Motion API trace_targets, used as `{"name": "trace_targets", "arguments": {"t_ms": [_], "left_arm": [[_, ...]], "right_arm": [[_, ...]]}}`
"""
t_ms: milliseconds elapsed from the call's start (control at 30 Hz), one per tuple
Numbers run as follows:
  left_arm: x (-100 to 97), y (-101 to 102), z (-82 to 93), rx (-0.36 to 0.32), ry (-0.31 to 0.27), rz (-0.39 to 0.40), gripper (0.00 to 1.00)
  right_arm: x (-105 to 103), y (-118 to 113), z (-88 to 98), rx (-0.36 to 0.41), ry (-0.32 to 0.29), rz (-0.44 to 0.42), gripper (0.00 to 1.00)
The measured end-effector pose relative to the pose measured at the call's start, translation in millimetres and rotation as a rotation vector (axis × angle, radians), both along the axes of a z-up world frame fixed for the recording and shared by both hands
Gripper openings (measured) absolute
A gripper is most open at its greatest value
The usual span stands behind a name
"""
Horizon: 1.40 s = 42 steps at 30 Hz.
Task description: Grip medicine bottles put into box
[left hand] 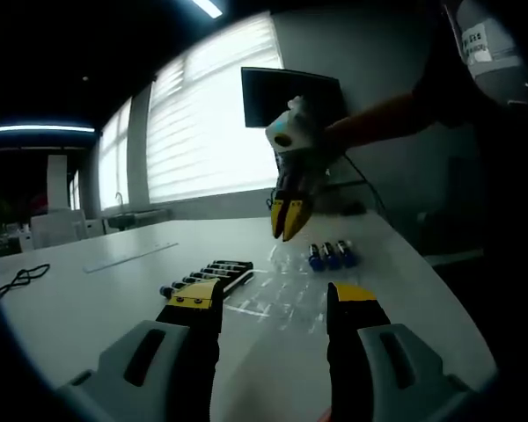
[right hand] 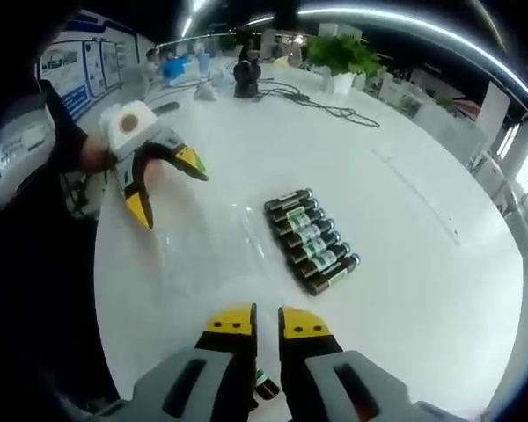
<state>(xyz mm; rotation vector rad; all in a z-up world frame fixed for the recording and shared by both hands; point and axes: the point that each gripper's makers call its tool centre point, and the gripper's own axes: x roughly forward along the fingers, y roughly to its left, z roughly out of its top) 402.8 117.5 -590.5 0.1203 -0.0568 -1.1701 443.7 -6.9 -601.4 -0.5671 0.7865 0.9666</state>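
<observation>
In the left gripper view the left gripper (left hand: 277, 303) has its two yellow-tipped jaws wide apart, with nothing between them, above the white table (left hand: 97, 299). Ahead of it lies a clear plastic box (left hand: 282, 290), hard to make out because it is transparent. To the left of the box a row of medicine bottles (left hand: 207, 277) lies side by side on the table — dark bottles with pale labels. On the far right side of the box three blue-capped bottles (left hand: 332, 255) lie together. The right gripper (left hand: 288, 220) comes into this view from above, held by a person's hand; its jaws point down over the box and are nearly together, and I cannot tell from here if something is between them.

In the right gripper view the right gripper (right hand: 266, 327) has its jaws close together, clamped on a small bottle (right hand: 262, 384) with a green and white label that shows low between them. The row of bottles (right hand: 311, 239) lies farther on the table (right hand: 422, 264), and the left gripper (right hand: 167, 185) stands open at the left.
</observation>
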Motion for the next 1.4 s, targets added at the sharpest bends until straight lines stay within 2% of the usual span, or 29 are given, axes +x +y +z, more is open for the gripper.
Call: {"name": "trace_targets", "arguments": {"t_ms": [200,467,900,1233,1400], "left_arm": [[-0.5,-0.6,0.0,0.003,-0.005,-0.001,0.4],[-0.7,-0.2,0.0,0.005,-0.007,0.0,0.4],[-1.2,-0.2,0.4,0.005,-0.008,-0.003,0.4],[-0.6,0.6,0.6,-0.001,0.0,-0.002,0.4],[-0.9,0.5,0.5,0.0,-0.002,-0.003,0.4]], "right_arm": [[10.4,4.9,6.2,0.032,-0.002,-0.037,0.06],[26.1,-1.0,6.0,0.018,-0.02,-0.118,0.06],[53.0,-0.2,4.8,0.102,0.043,-0.287,0.09],[67.0,1.1,-5.3,0.105,0.066,-0.373,0.11],[72.9,1.2,-9.8,0.119,0.082,-0.426,0.15]]}}
